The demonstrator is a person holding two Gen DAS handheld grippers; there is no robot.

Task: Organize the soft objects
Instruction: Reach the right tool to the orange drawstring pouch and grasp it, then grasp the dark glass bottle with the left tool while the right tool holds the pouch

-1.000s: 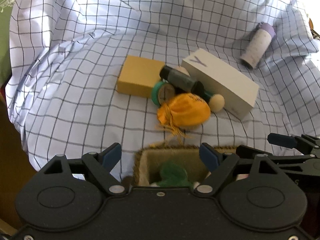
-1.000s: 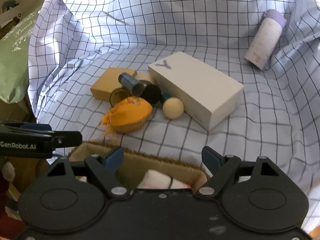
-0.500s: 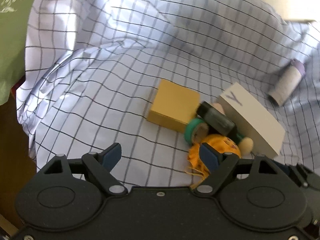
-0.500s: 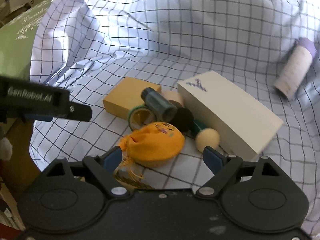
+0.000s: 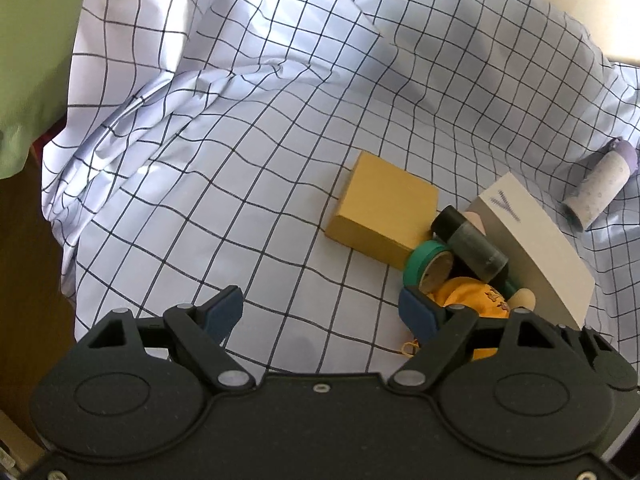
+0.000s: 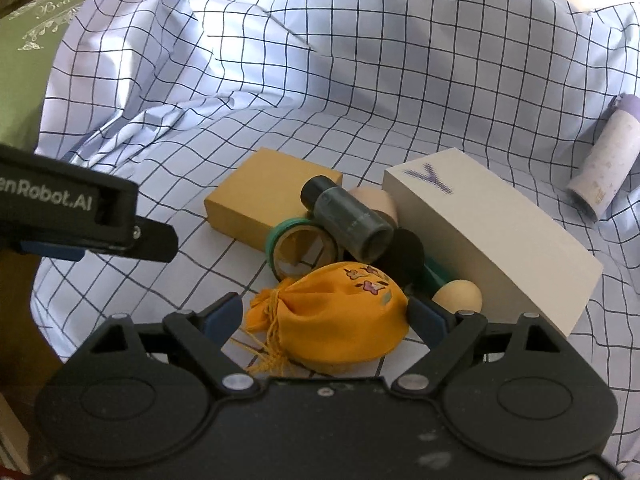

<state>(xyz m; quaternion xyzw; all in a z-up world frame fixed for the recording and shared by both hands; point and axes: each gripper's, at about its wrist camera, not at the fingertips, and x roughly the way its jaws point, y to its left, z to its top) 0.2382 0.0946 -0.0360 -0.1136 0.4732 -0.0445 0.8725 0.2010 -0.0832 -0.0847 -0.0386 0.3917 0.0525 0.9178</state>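
The orange drawstring pouch [image 6: 336, 316] lies on the checked cloth [image 6: 360, 80] at the near edge of a small heap, right between the 2 spread fingers of the right gripper [image 6: 325, 318]; its jaws have just been opening, and the pads stand clear of the fabric. Just beyond the pouch sit a green tape roll [image 6: 298, 246], a dark cylinder [image 6: 348, 220] and a wooden ball [image 6: 460, 296]. A tan box [image 6: 268, 196] lies to the left, a white box [image 6: 492, 240] to the right. The left gripper [image 5: 322, 312] hovers wide apart over bare cloth, holding nothing.
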